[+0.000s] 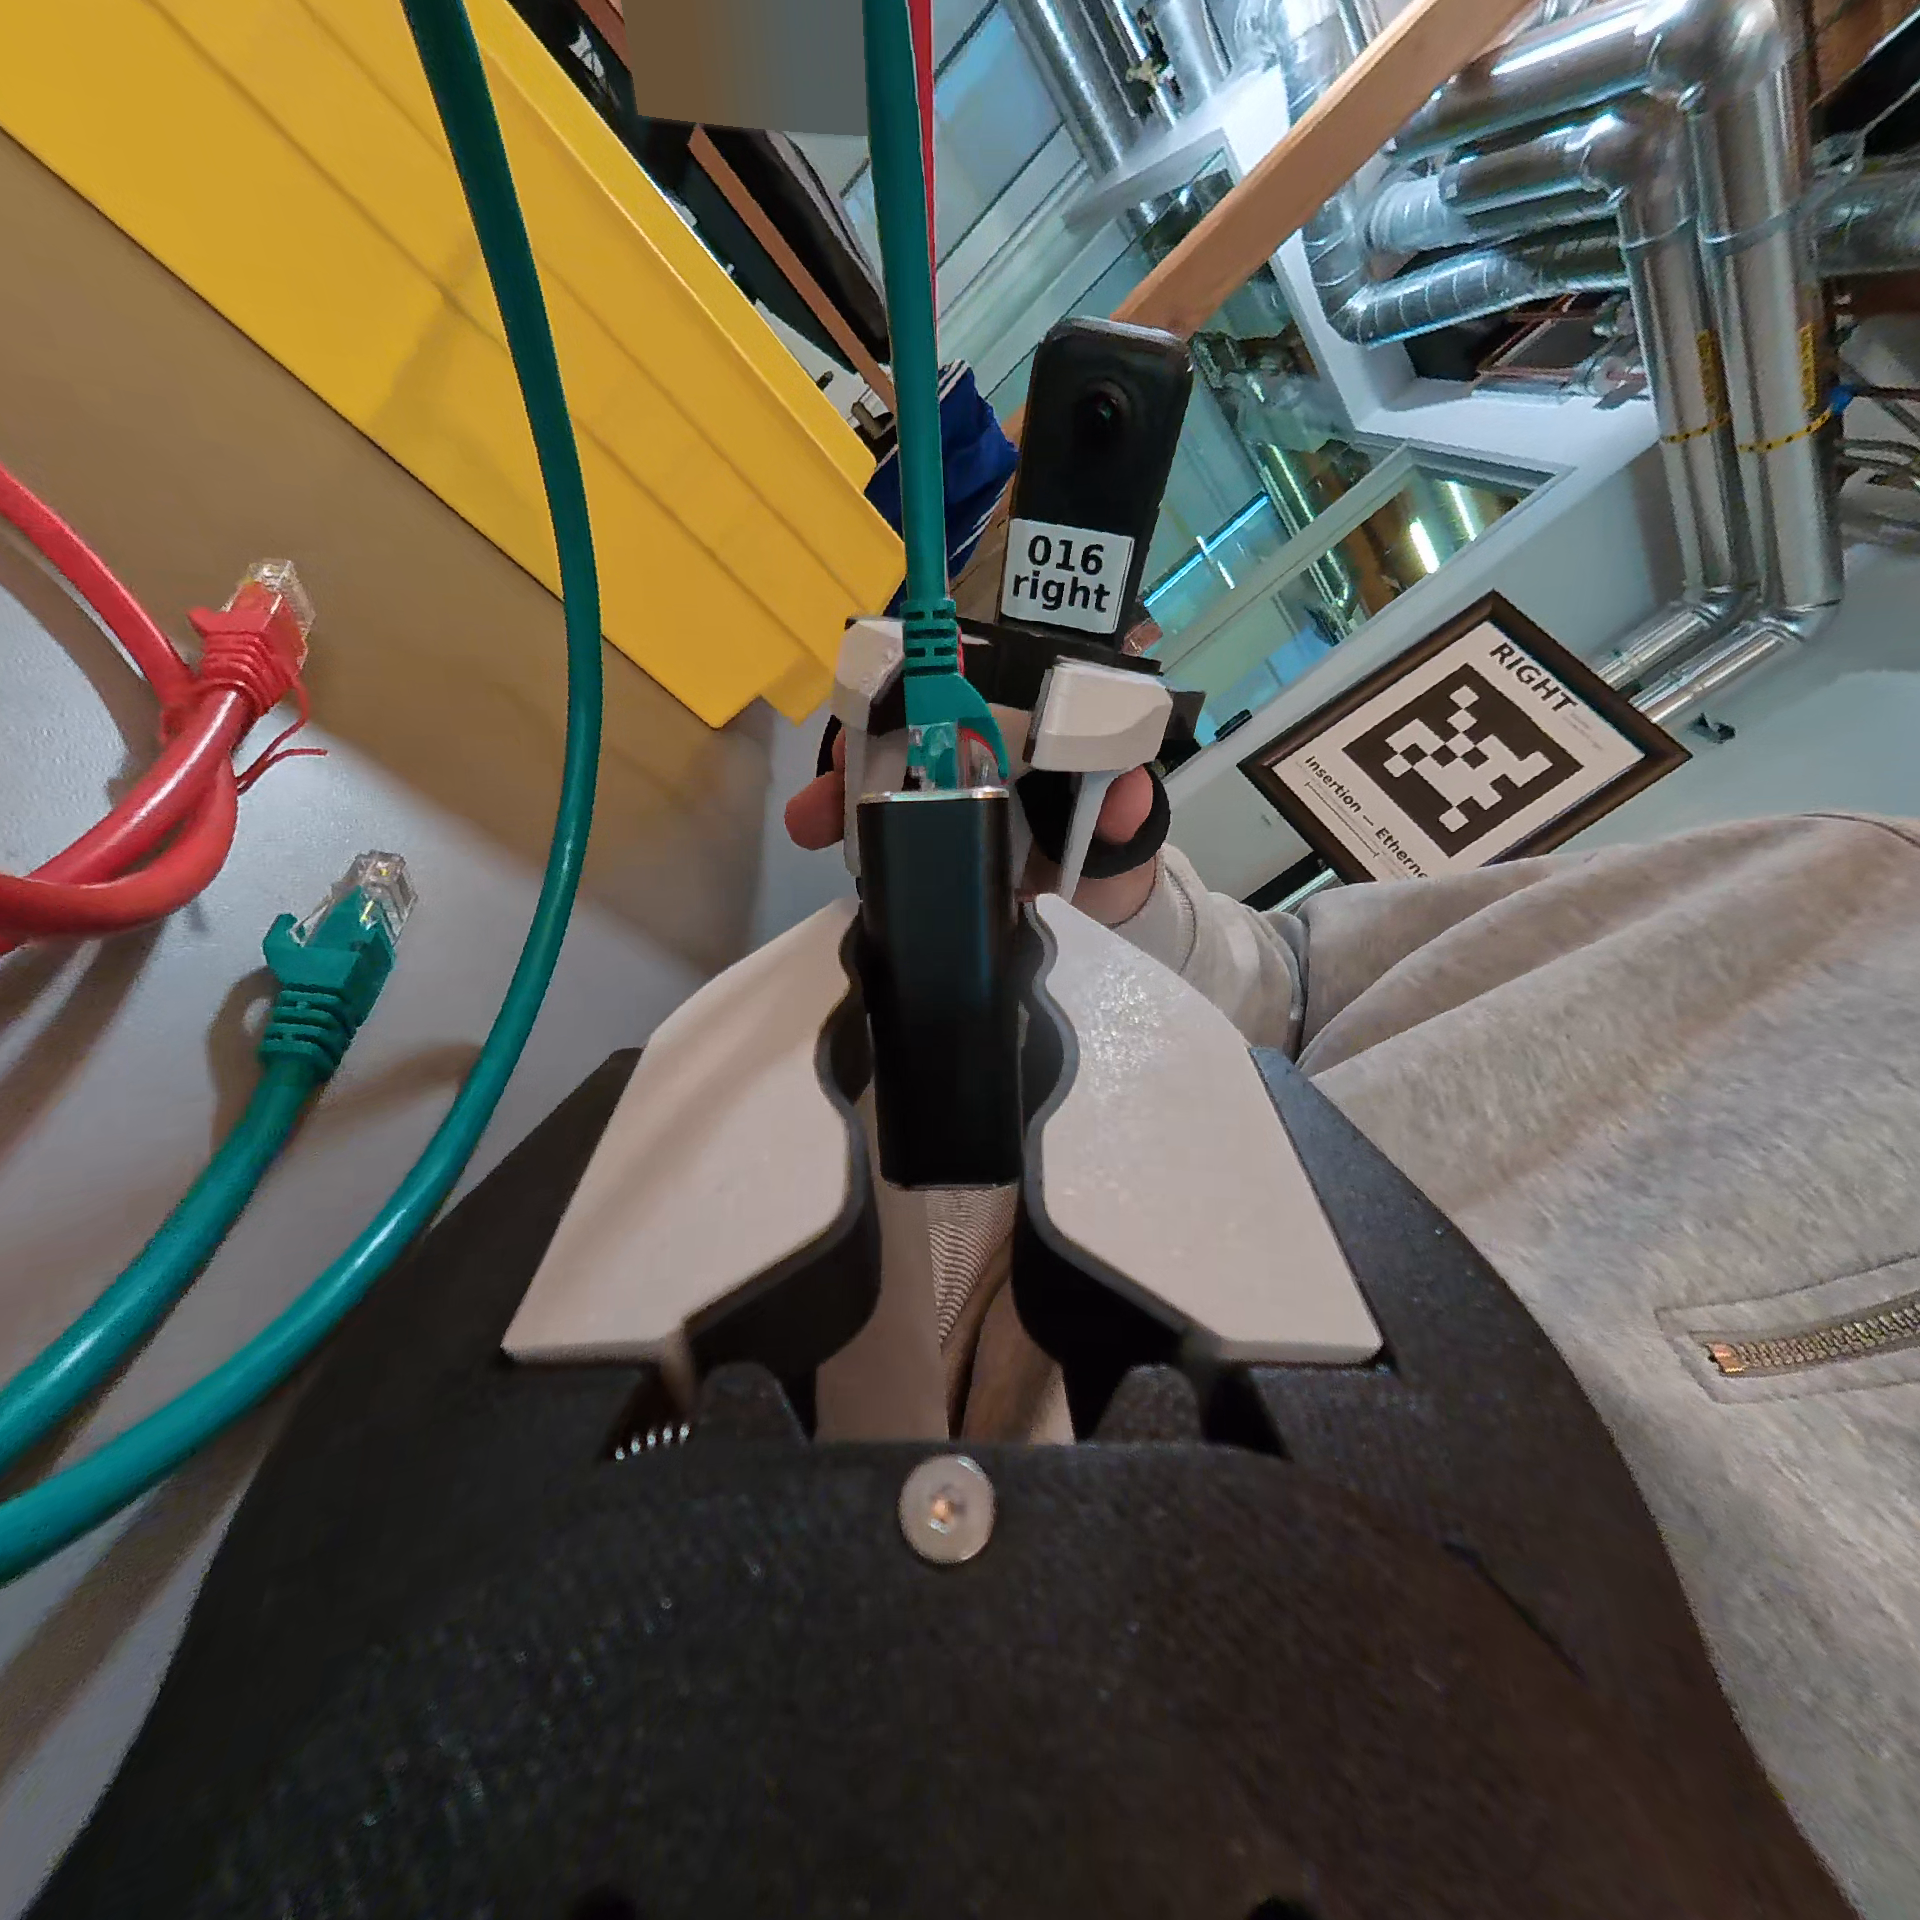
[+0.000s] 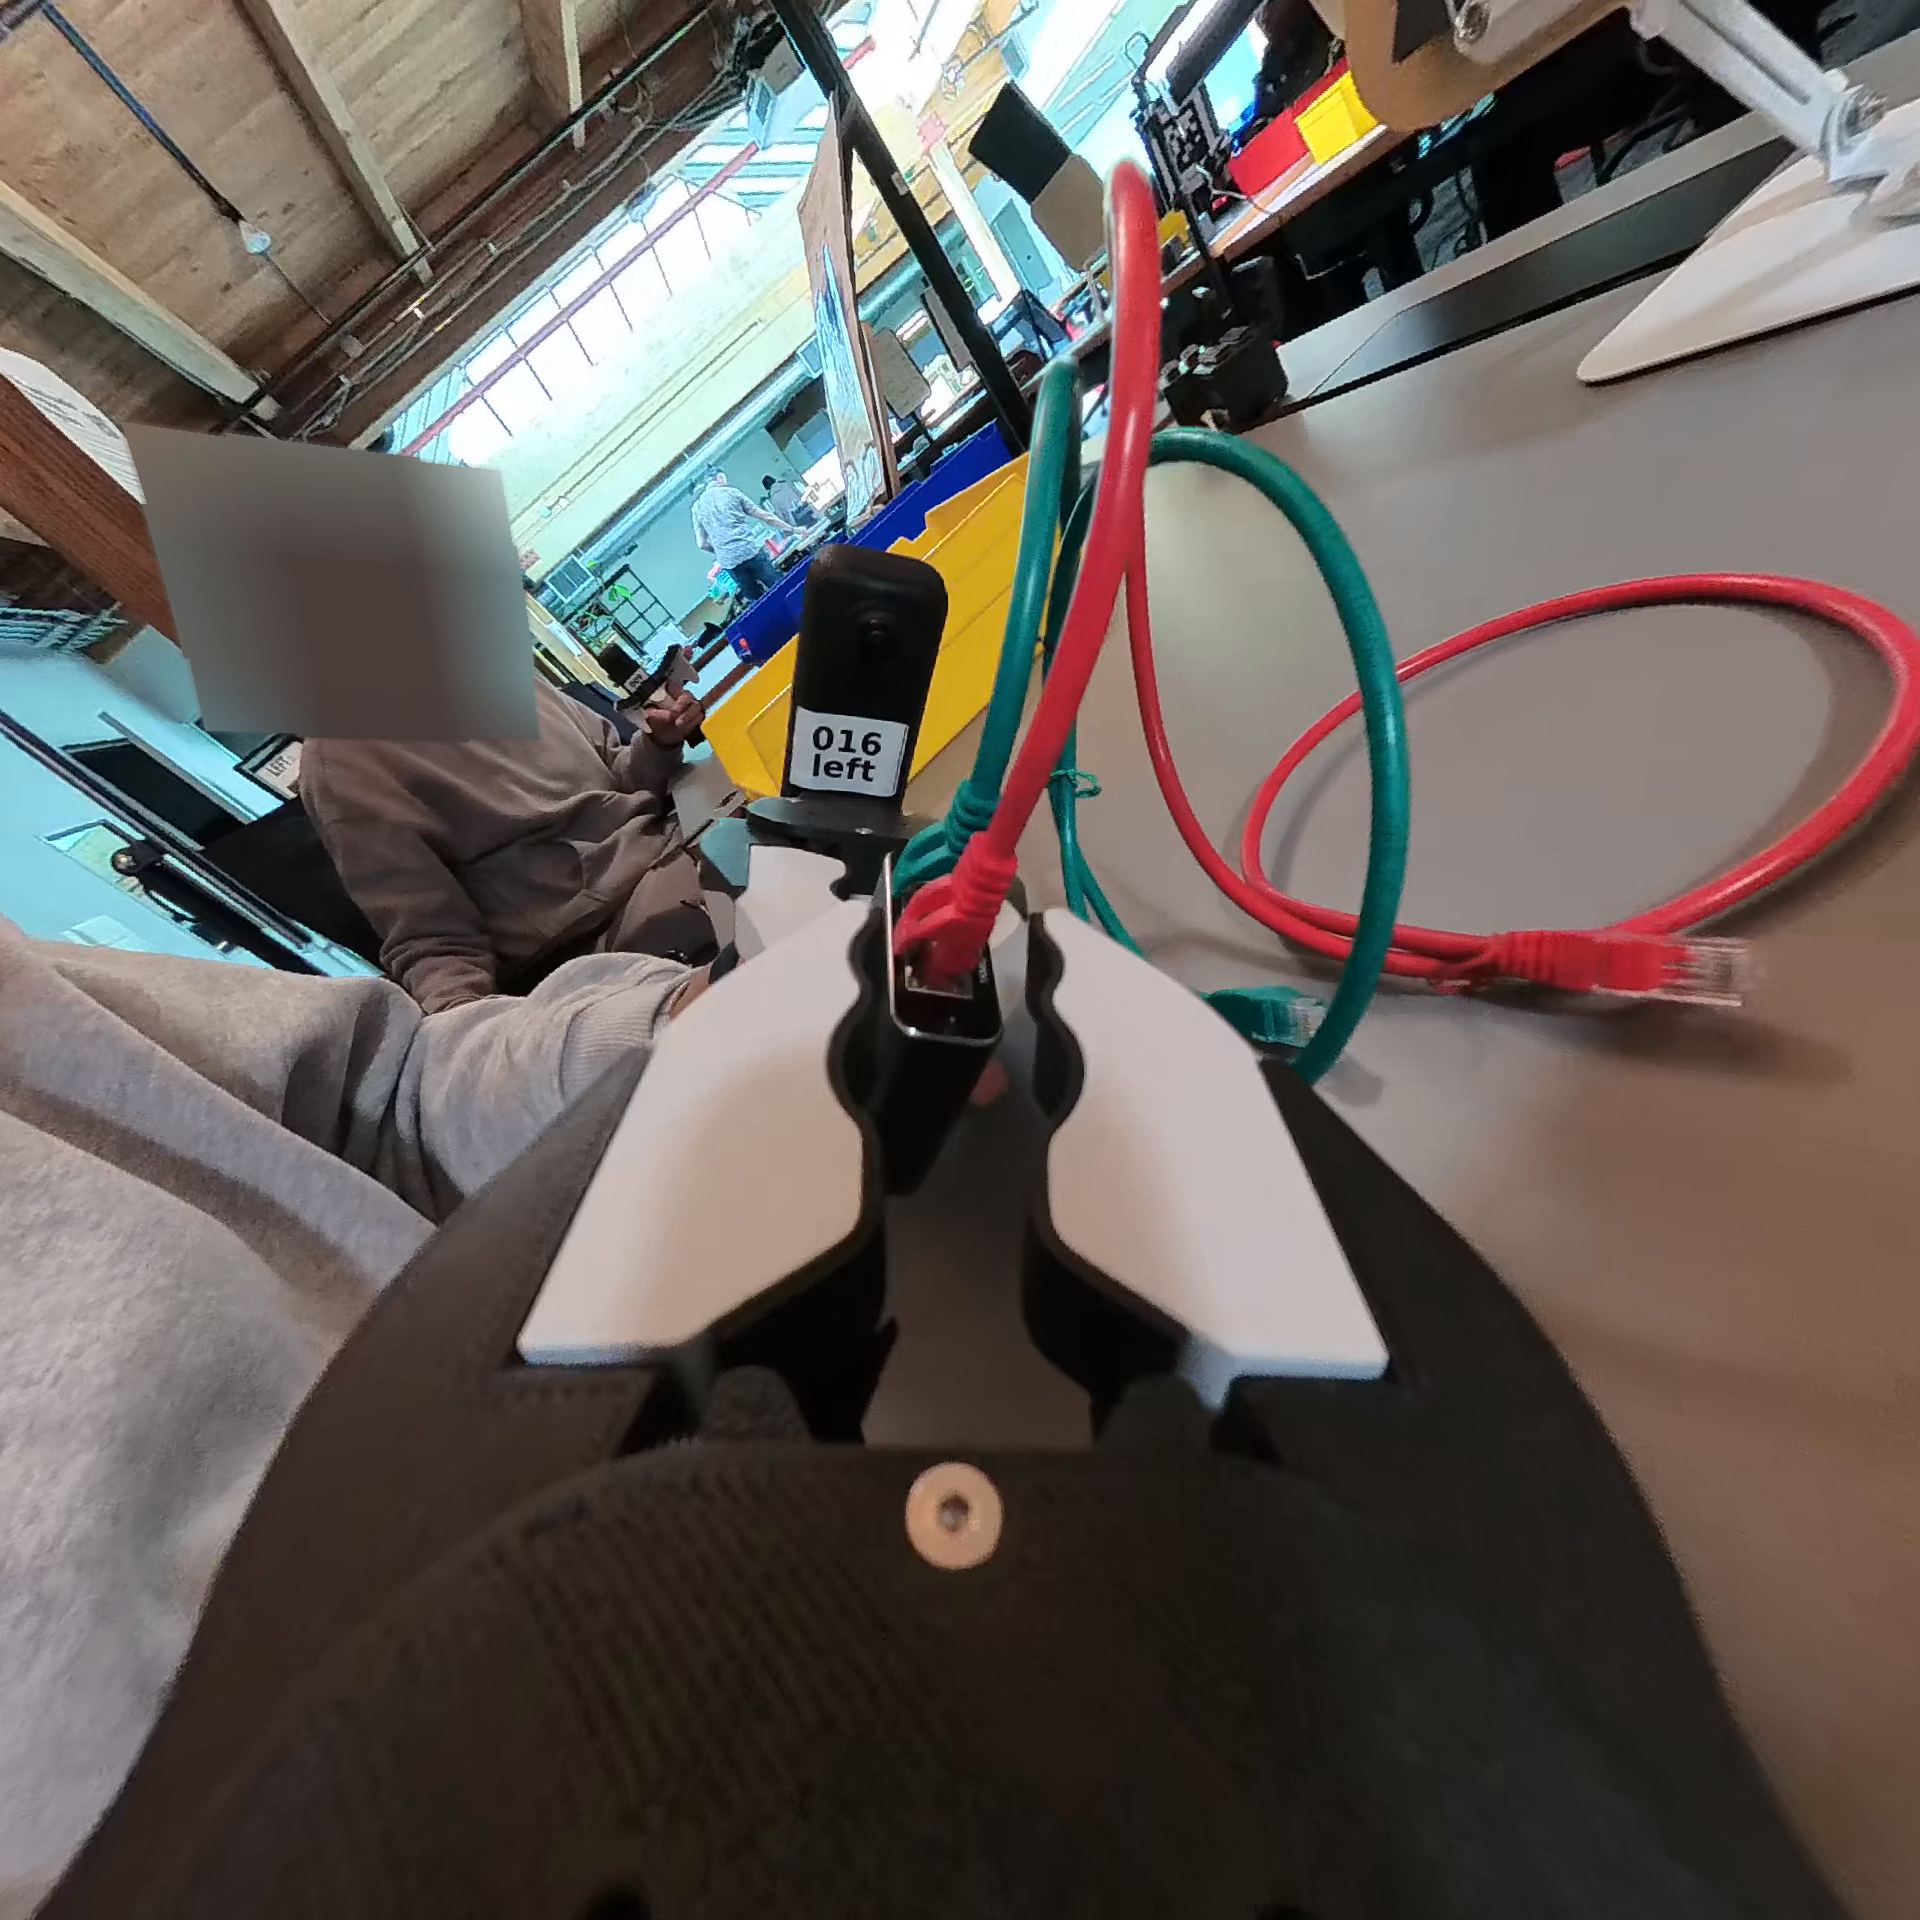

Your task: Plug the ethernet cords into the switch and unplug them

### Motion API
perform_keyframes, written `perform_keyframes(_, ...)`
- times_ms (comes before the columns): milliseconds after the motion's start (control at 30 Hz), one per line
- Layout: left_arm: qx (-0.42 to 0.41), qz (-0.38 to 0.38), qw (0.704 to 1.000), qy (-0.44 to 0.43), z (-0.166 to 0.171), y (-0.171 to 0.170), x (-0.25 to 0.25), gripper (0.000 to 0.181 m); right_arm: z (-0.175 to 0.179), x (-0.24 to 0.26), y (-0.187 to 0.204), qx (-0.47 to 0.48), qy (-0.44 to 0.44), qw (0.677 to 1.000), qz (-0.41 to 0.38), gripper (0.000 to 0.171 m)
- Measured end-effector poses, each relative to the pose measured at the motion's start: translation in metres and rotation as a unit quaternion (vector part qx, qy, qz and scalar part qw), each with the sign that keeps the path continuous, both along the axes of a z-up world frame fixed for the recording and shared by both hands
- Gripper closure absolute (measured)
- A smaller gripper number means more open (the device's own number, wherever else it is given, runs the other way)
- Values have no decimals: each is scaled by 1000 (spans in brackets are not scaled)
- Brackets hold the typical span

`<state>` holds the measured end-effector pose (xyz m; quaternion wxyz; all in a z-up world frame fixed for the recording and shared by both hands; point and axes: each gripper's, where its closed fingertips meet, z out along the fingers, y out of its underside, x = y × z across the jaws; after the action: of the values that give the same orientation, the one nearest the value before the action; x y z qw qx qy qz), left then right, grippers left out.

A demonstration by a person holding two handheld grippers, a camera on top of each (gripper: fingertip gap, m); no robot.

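A small black switch [image 1: 935,987] is clamped between the white fingers of my left gripper [image 1: 940,935], which is shut on it. A green plug [image 1: 930,665] and a red plug [image 2: 961,904] sit in its ports. My right gripper [image 2: 951,935] faces the switch [image 2: 925,1081] head-on. Its jaws stand about a switch-width apart on either side of the two plugs, with small gaps showing. It also shows in the left wrist view [image 1: 987,696]. A loose green plug [image 1: 332,956] and a loose red plug [image 1: 255,634] lie on the grey table [image 1: 125,1091].
A yellow bin [image 1: 416,312] stands behind the cables. Red and green cable loops [image 2: 1351,727] rise from the switch and spread over the table [image 2: 1558,1195]. A framed marker sign [image 1: 1455,769] stands on the right. A white monitor base [image 2: 1766,270] is at the far right. A person [image 2: 488,831] sits beyond.
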<state>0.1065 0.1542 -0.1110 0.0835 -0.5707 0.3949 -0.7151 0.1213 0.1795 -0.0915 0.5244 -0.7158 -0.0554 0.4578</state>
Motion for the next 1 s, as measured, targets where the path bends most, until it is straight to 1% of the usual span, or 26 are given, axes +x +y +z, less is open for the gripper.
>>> perform_keyframes(233, 0, -1, 1000, -2, 1, -1, 0, 158, 0, 1, 0, 2, 7, 1000, -1, 144)
perform_keyframes(533, 3, -2, 1000, 0, 0, -3, 1, 158, -2, -2, -1, -7, 12, 1000, 6, 147)
perform_keyframes(667, 5, 1, 1000, 3, -1, -3, 1, 158, -2, -3, -2, -4, 7, 1000, 7, 153)
perform_keyframes(833, 4, 1, 1000, 4, -2, -3, 2, 158, -4, -3, -2, -8, 7, 1000, 12, 153)
perform_keyframes(900, 2, -2, 1000, 1, -2, -4, 1, 158, -7, -6, -3, -16, 6, 1000, 21, 147)
perform_keyframes(1000, 3, 1, 1000, -2, 0, -4, 2, 157, -3, -6, -3, -8, 5, 1000, 8, 153)
